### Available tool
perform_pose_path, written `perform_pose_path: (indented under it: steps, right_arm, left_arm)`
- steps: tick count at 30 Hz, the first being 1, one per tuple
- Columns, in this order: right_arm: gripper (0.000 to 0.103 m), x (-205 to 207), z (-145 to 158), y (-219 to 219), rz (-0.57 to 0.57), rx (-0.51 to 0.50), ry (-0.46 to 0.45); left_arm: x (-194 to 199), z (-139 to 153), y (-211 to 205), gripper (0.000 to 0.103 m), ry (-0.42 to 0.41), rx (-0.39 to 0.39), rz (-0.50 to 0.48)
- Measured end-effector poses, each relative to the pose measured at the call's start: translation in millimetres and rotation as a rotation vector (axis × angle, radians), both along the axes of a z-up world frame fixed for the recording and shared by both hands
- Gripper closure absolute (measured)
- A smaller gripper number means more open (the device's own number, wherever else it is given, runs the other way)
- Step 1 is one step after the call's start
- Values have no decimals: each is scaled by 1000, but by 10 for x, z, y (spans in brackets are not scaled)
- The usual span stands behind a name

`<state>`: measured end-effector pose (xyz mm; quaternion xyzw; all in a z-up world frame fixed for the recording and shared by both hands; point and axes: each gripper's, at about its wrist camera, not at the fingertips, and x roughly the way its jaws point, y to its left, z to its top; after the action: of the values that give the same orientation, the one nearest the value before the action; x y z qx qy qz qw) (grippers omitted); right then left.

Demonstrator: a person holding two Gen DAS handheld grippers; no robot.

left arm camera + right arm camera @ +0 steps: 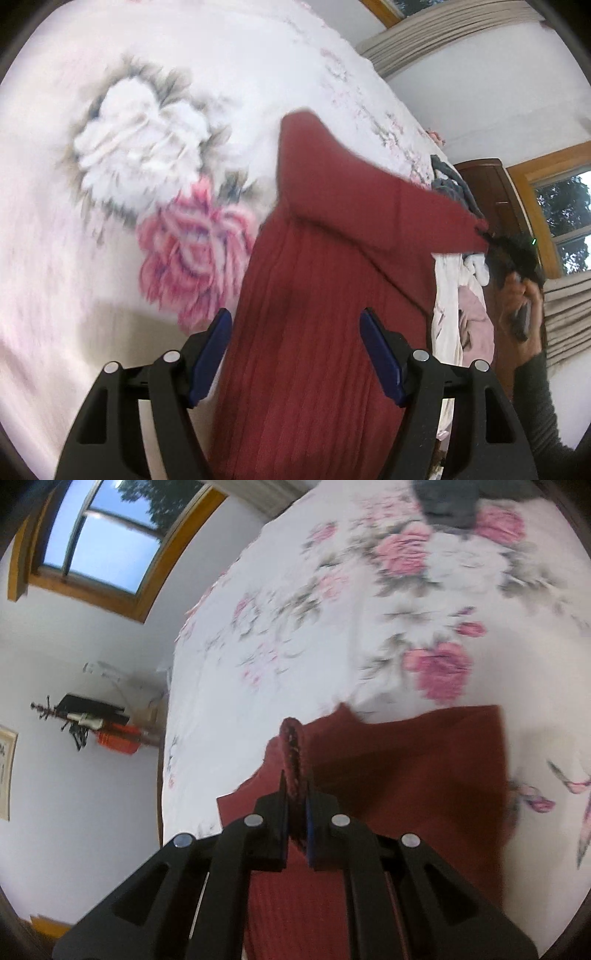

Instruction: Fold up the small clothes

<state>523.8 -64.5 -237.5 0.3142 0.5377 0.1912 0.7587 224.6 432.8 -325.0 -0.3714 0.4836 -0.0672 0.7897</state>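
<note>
My left gripper (295, 354): blue-padded jaws stand wide apart, gripping nothing; the dark red ribbed knit garment (306, 332) runs between and beneath them, though I cannot tell whether the pads touch it.
My right gripper (296, 808): jaws drawn in tight on a bunched edge of the same red garment (406, 775), which stands up out of the pinch as a narrow ridge.
Garment's lie: its long axis runs away from my left gripper along the ribs; one corner stretches off to the right of the left wrist view, up to my right gripper (506, 247).
Nearer tool: I judge the right gripper leads the fold, since it alone has the cloth.
Surface: the white bedspread with pink and grey flowers (129, 147) carries the garment's flat part.
Farther off: a heap of white, pink and grey clothes (461, 295) lies beside the garment, towards the bed's far edge.
</note>
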Motion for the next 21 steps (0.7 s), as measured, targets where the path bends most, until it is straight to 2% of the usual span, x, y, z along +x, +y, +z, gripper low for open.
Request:
perform_pose_path:
  steps: [7, 10, 14, 17, 21]
  right_arm:
    - [98, -187, -706, -393, -75, 2, 74]
    - [98, -243, -982, -532, -102, 11, 102]
    - [98, -263, -1181, -594, -113, 5, 119]
    - [98, -243, -1296, -623, -120, -7, 127]
    - [98, -222, -1410, -648, -120, -16, 123]
  left_arm:
    - [572, 208, 53, 31, -63, 3, -21]
    - [877, 263, 57, 31, -83, -23, -31]
    - [1191, 237, -63, 31, -73, -44, -57]
    - [1461, 196, -172, 31, -60, 4, -95]
    - [1677, 87, -233, 31, -34, 18, -115]
